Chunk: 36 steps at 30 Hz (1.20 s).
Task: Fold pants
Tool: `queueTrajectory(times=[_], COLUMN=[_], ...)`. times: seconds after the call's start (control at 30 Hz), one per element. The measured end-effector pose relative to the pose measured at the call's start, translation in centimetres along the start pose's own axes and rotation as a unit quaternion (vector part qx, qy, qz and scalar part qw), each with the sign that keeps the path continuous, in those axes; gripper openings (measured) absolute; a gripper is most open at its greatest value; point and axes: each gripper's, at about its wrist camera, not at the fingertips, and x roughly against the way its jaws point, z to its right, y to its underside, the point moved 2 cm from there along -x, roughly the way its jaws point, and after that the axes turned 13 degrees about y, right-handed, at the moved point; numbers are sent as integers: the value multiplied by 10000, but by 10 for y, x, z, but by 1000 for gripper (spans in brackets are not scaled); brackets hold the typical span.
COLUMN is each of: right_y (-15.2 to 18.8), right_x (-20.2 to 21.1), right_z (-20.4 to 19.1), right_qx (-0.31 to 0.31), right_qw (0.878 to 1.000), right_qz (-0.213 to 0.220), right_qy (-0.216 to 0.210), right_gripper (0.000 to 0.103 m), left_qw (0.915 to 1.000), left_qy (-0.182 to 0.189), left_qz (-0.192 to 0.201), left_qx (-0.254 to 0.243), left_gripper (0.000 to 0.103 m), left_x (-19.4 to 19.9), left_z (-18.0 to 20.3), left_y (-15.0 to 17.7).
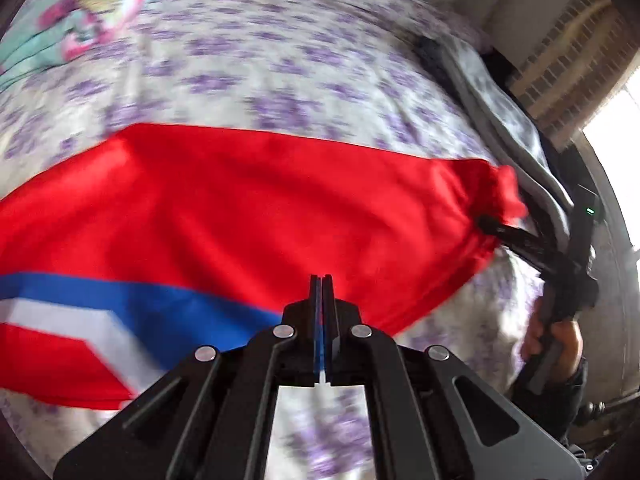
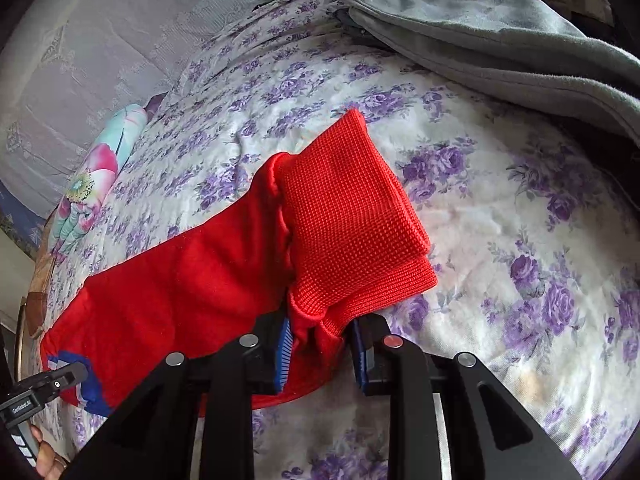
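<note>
Two ends of the red knit pants with a blue-and-white stripe (image 1: 240, 216) are gripped as the garment lies stretched across the purple-flowered white bedsheet (image 2: 500, 208). The ribbed cuff is pinched between the pads of the right gripper (image 2: 320, 344). The left gripper (image 1: 321, 296) is pressed together; only a thin blue sliver is seen in it, so that hold may slip. Uneven pulling could skew the fold or drag bunched fabric over the sheet.

Soft daylight enters from a blown-out bright window (image 1: 628, 120) at the left wrist view's right edge, that view smeared by motion blur, while the right wrist view stays sharp, both fisheye-bent with dark corners.
</note>
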Motion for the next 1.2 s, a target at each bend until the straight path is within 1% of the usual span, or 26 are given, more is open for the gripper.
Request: queueTrajectory(times=[0.07, 0.1, 0.17, 0.2, 0.27, 0.3, 0.37, 0.47, 0.6, 0.67, 0.73, 0.8, 0.87, 0.93, 1.03, 1.07, 1.13, 1.17, 1.2], right_y=[-11, -18, -27, -31, -37, -38, -34, -21, 14, 37, 61, 80, 92, 96, 94, 89, 77, 70, 63], right_x=[16, 26, 42, 49, 62, 65, 68, 68, 63, 53, 40, 28, 23, 29, 51, 61, 76, 80, 80], right_z=[-12, -21, -39, -51, -78, -93, -120, -163, -224, -253, -274, -287, -292, -291, -289, -287, -283, -281, -279], right_qx=[166, 272, 477, 587, 885, 1050, 1346, 1857, 2664, 3075, 3456, 3680, 3731, 3726, 3697, 3625, 3430, 3345, 3275], right_qw=[9996, 9989, 9971, 9960, 9926, 9906, 9867, 9785, 9597, 9483, 9361, 9283, 9266, 9264, 9251, 9262, 9316, 9347, 9379], right_qz=[217, 346, 551, 641, 807, 860, 896, 892, 889, 786, 652, 517, 411, 295, 78, 59, 161, 235, 300], right_qy=[93, 147, 201, 205, 184, 176, 140, 14, -50, -85, -92, -77, -206, -457, -863, -1041, -1196, -1180, -1103], right_gripper=[23, 23, 23, 23, 23, 23, 22, 21, 21, 21, 21, 24, 45, 55, 61, 62, 61, 53, 42], left_qw=[9979, 9958, 9913, 9896, 9886, 9886, 9896, 9907, 9896, 9892, 9890, 9890, 9887, 9887, 9892, 9892, 9892, 9891, 9891], left_qy=[-333, -439, -543, -450, -32, 16, -16, -32, 149, 184, 192, 193, 224, 245, 232, 231, 239, 247, 254], left_qz=[256, 365, 488, 540, 574, 571, 545, 532, 565, 580, 588, 586, 583, 581, 584, 588, 598, 602, 604], left_qx=[491, 722, 1093, 1254, 1389, 1394, 1331, 1255, 1318, 1336, 1345, 1341, 1360, 1356, 1326, 1323, 1318, 1320, 1321], left_gripper=[1, 1, 1, 0, 1, 1, 1, 1, 1, 1, 1, 1, 1, 1, 1, 1, 1, 1, 1], left_x=[31, 46, 65, 71, 76, 75, 72, 67, 68, 69, 70, 70, 70, 69, 69, 69, 70, 70, 70], left_z=[-53, -79, -116, -131, -145, -147, -146, -142, -149, -150, -150, -150, -151, -151, -151, -151, -151, -151, -151], left_y=[5, 11, 22, 27, 31, 31, 30, 28, 28, 30, 31, 31, 31, 31, 31, 31, 31, 32, 32])
